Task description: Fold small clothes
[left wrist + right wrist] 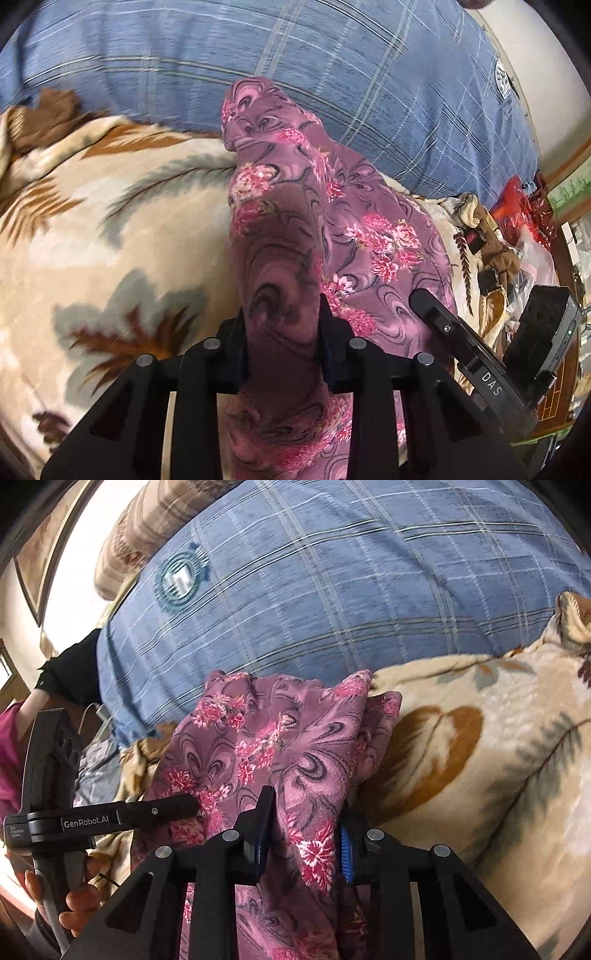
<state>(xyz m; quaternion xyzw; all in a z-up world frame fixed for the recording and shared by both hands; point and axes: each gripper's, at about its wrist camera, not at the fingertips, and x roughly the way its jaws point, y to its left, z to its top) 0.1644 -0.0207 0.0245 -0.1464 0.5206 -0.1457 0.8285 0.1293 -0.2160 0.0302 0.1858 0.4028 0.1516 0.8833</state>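
Observation:
A mauve garment with pink flowers (pixel 295 206) hangs lifted over the bed, bunched and creased. My left gripper (pixel 282 332) is shut on one bunched part of it, the cloth filling the gap between its fingers. In the left wrist view the right gripper (pixel 421 299) reaches in from the right against the same cloth. In the right wrist view my right gripper (pixel 306 830) is shut on the garment (pixel 273 746), and the left gripper (pixel 188 803) comes in from the left, held by a hand (pixel 79 897).
A cream blanket with brown and grey leaf prints (pixel 110 236) covers the bed below. A big blue plaid pillow (pixel 314 55) lies behind it. Bags and a brown soft toy (pixel 498 251) crowd the right side. A striped pillow (pixel 147 520) sits at the back.

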